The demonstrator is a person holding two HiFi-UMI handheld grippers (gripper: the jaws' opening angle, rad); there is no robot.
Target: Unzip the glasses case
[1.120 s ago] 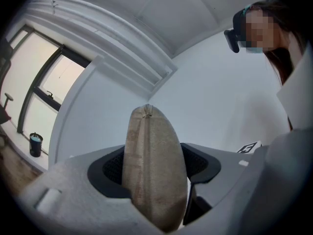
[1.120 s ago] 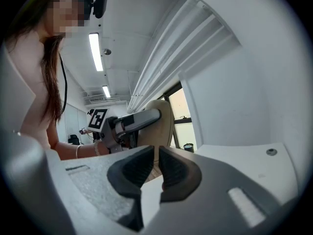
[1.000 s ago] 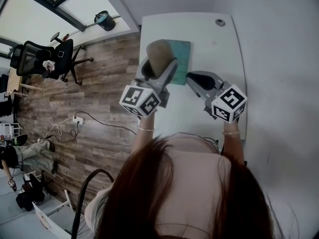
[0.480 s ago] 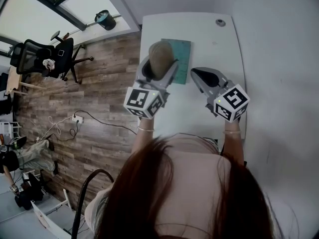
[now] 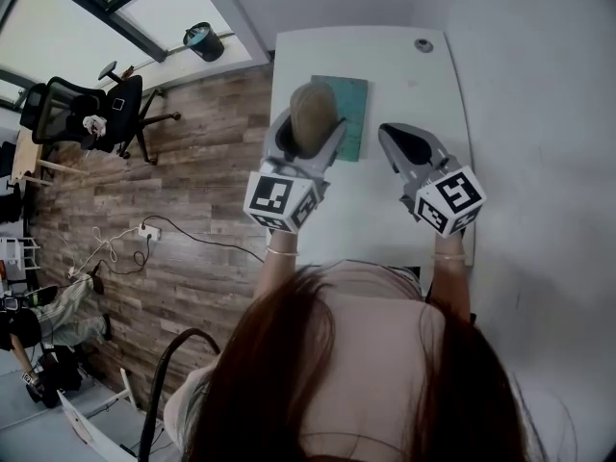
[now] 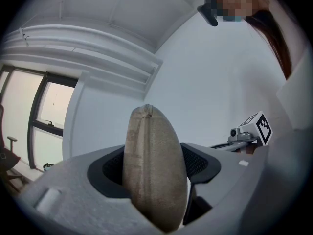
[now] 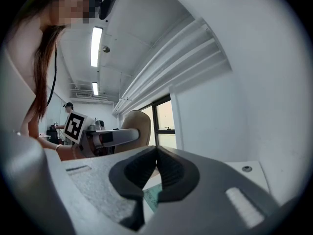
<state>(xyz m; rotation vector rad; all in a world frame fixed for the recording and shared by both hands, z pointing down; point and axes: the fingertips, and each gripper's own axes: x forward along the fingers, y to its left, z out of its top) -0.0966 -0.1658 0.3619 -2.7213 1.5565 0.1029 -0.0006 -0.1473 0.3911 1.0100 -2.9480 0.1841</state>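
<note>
The beige fabric glasses case (image 5: 311,115) is held upright above the table, with my left gripper (image 5: 309,135) shut on its lower part. In the left gripper view the case (image 6: 154,173) fills the gap between the jaws, and a seam runs up its narrow edge to the tip. My right gripper (image 5: 397,139) hovers to the right of the case, apart from it. Its jaws are shut with nothing between them (image 7: 156,154). From the right gripper view the case (image 7: 137,125) shows beyond the jaws, held by the left gripper (image 7: 110,137).
A green mat (image 5: 353,114) lies on the white table (image 5: 395,75) under and behind the case. A small round fitting (image 5: 423,44) sits near the far right corner. The table's left edge drops to a wooden floor with an office chair (image 5: 91,114).
My right gripper has drawn away to the right from the case and stays shut. The left gripper with the case has shifted only slightly.
</note>
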